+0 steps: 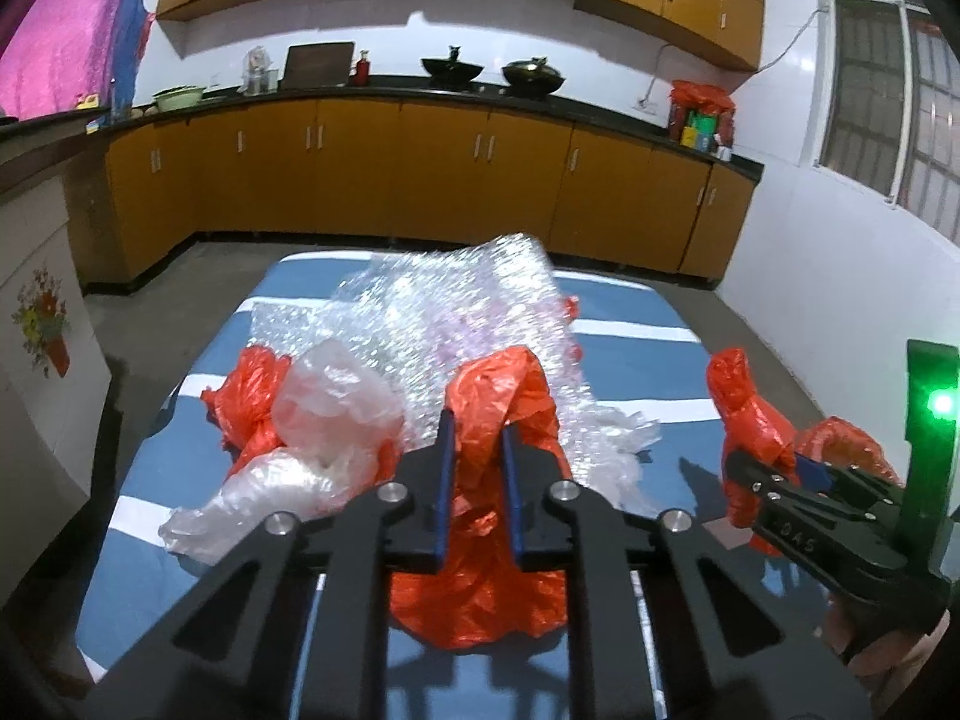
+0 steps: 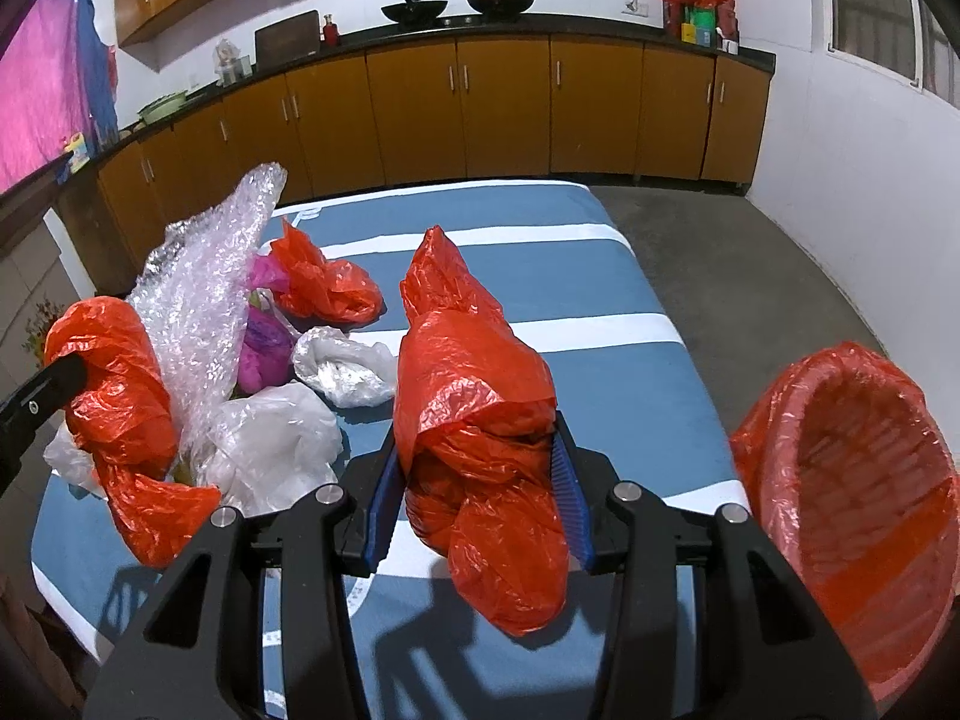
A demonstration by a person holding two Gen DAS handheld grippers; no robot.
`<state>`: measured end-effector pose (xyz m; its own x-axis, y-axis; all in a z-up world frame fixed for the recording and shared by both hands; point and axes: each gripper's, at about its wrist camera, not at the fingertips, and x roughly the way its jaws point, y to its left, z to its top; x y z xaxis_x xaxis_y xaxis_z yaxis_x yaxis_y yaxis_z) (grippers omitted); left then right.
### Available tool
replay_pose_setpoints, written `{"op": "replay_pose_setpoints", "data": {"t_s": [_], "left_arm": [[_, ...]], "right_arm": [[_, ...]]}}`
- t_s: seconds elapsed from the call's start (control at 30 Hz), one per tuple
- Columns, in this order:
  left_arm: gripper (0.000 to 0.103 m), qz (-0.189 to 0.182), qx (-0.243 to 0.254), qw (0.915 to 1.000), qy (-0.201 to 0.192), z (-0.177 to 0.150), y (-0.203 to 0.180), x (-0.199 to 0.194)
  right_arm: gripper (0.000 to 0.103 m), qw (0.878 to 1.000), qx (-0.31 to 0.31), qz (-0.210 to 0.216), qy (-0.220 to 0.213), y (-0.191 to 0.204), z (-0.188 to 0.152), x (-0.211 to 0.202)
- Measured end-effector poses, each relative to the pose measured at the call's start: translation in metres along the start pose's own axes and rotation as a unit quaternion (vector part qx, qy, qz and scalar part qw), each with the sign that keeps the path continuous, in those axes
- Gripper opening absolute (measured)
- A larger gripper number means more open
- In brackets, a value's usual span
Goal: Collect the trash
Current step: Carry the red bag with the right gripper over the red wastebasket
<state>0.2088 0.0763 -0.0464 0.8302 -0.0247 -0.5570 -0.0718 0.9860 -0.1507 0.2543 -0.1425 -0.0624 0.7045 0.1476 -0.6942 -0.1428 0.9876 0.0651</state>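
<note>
In the left wrist view my left gripper (image 1: 477,423) is shut on a crumpled red plastic bag (image 1: 480,570) that hangs over the blue striped table (image 1: 630,360). At the right edge, my right gripper (image 1: 774,465) pinches a second red bag (image 1: 747,414). The right wrist view shows that second red bag (image 2: 474,372) bunched between the blue pads of my right gripper (image 2: 477,426), which is shut on it. My left gripper (image 2: 69,372) enters from the left with its red bag (image 2: 120,408). A bin lined with red plastic (image 2: 852,480) stands beside the table at the right.
A bubble wrap sheet (image 2: 204,300), clear plastic bags (image 2: 342,366), a magenta wad (image 2: 264,348) and another red bag (image 2: 327,291) lie piled on the table's left half. Orange kitchen cabinets (image 2: 504,108) run behind, with concrete floor (image 2: 750,276) between.
</note>
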Motion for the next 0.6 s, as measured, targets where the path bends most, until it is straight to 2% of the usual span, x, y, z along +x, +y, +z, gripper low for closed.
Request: {"op": "replay_pose_setpoints", "data": {"t_s": [0.3, 0.6], "left_arm": [[0.014, -0.024, 0.018, 0.9991, -0.030, 0.013, -0.021, -0.031], [0.014, -0.067, 0.026, 0.9960, -0.053, 0.029, -0.055, -0.054]], "right_arm": [[0.046, 1.000, 0.012, 0.000, -0.025, -0.009, 0.000, -0.026], [0.046, 0.998, 0.044, -0.012, -0.052, -0.043, 0.000, -0.063]]}}
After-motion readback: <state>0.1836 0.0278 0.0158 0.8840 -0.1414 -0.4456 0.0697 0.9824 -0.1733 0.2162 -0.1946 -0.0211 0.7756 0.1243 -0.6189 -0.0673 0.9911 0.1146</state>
